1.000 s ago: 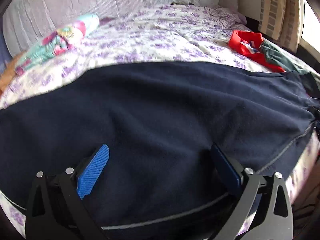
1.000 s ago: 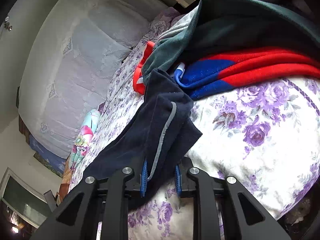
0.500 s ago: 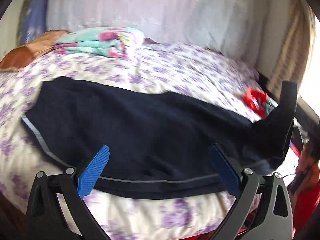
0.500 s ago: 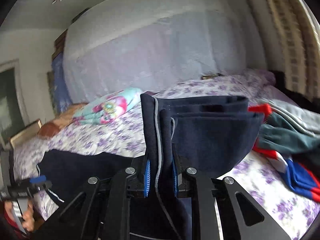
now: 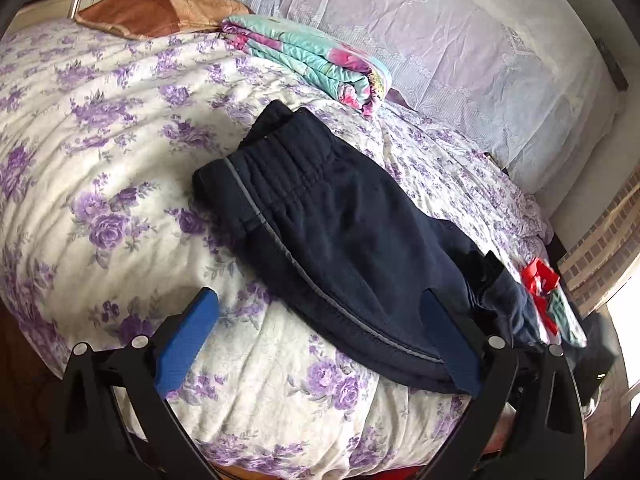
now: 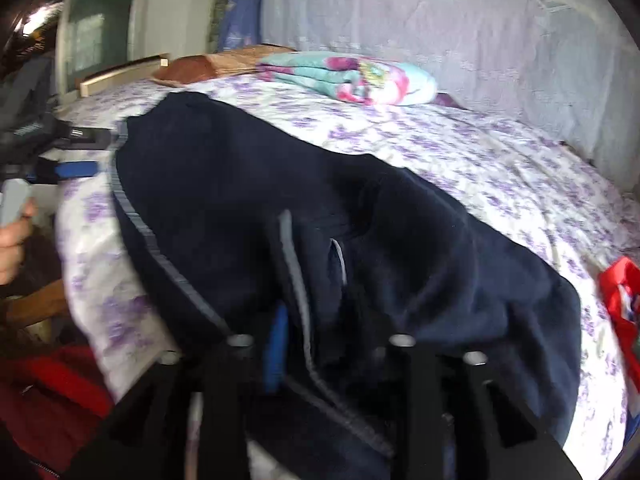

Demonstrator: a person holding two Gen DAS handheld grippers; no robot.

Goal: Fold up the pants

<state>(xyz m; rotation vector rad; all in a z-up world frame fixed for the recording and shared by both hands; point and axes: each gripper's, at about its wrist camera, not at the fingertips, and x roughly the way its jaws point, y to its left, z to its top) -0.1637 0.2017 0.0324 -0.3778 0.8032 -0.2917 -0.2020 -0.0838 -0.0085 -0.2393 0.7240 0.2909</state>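
Observation:
Navy pants [image 5: 332,236] with a grey side stripe lie on the floral bed, waistband toward the far left, legs running right. My left gripper [image 5: 320,340] is open and empty, hovering above the near edge of the bed beside the pants. My right gripper [image 6: 320,344] is shut on the pants' leg end [image 6: 312,280] and holds it over the rest of the pants [image 6: 224,184], folding it toward the waistband. The right wrist view is blurred by motion.
A folded turquoise and pink blanket [image 5: 320,64] and a brown pillow [image 5: 152,16] lie at the head of the bed [image 5: 80,128]. Red and green clothes [image 5: 548,296] sit at the right edge, and they also show in the right wrist view [image 6: 620,300].
My right gripper has carried the leg end up and leftward over the pants. My left gripper has pulled back and turned left, off the pants.

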